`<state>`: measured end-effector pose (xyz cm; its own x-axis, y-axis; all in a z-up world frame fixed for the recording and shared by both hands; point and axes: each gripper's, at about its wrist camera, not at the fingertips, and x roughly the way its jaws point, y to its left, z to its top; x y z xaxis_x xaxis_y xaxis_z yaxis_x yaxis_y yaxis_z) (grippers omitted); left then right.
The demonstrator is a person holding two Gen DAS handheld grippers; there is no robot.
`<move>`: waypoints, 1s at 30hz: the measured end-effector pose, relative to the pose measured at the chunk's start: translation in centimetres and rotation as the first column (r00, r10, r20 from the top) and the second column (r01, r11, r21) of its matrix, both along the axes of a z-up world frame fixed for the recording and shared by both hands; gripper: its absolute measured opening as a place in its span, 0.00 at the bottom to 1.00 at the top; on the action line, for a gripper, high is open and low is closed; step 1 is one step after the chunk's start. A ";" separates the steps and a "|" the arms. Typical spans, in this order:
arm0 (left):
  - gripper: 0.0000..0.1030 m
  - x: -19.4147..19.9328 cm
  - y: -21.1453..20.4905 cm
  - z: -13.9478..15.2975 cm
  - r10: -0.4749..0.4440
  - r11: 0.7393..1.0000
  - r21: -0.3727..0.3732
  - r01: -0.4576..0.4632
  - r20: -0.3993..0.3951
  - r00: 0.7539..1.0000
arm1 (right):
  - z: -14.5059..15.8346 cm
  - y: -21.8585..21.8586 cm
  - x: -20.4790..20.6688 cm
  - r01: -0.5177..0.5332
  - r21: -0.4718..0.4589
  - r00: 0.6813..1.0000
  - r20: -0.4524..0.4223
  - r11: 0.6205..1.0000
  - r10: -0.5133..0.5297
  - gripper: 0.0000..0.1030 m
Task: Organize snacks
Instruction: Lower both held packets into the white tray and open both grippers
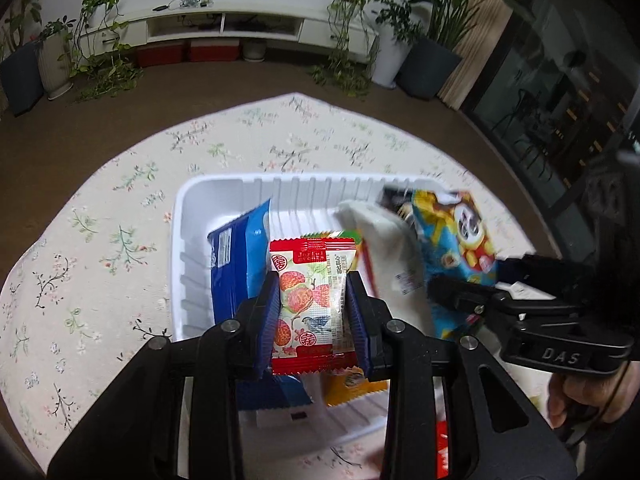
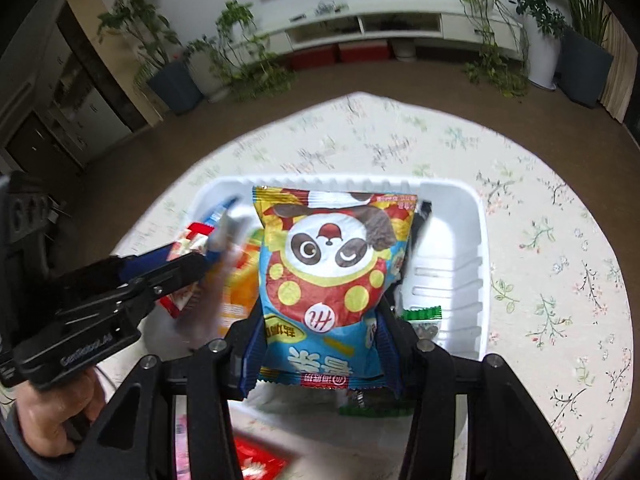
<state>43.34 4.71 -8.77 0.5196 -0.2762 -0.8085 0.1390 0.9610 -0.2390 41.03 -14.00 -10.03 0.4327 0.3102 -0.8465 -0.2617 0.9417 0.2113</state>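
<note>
Left wrist view: left claw (image 1: pixel 313 300) clamps a red lychee packet (image 1: pixel 310 300) between its 2 blue pads, above the white tray (image 1: pixel 192 216). Right wrist view: right claw (image 2: pixel 320 344) clamps a panda snack bag (image 2: pixel 332 276) over that tray.

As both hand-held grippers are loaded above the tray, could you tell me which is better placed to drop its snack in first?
Probably the left hand-held gripper: its small lychee packet hangs over a bare part of the white tray. The right hand-held gripper holds the bulky panda bag, which would cover much of the tray.
</note>
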 end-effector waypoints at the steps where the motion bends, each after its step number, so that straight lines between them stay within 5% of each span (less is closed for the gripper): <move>1: 0.29 0.1 0.0 -0.5 0.001 1.000 0.006 -0.001 -0.006 1.000 | -0.1 0.0 -0.1 -0.003 -0.007 1.000 0.005 1.000 0.003 0.50; 22: 0.31 1.8 -2.2 -4.7 -0.008 0.998 0.055 0.009 -0.020 1.000 | -1.9 1.3 0.1 -0.008 -0.088 0.999 0.042 0.996 0.012 0.52; 30: 0.45 1.1 -2.1 -3.3 -0.002 0.999 0.039 0.002 -0.001 1.000 | -0.9 1.1 -0.5 -0.009 -0.120 0.997 0.069 0.993 0.017 0.56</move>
<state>44.40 2.65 -12.11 0.5186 -0.2451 -0.8191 0.1407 0.9694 -0.2010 40.52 -12.88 -10.90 0.4886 0.2149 -0.8456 -0.2843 0.9555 0.0786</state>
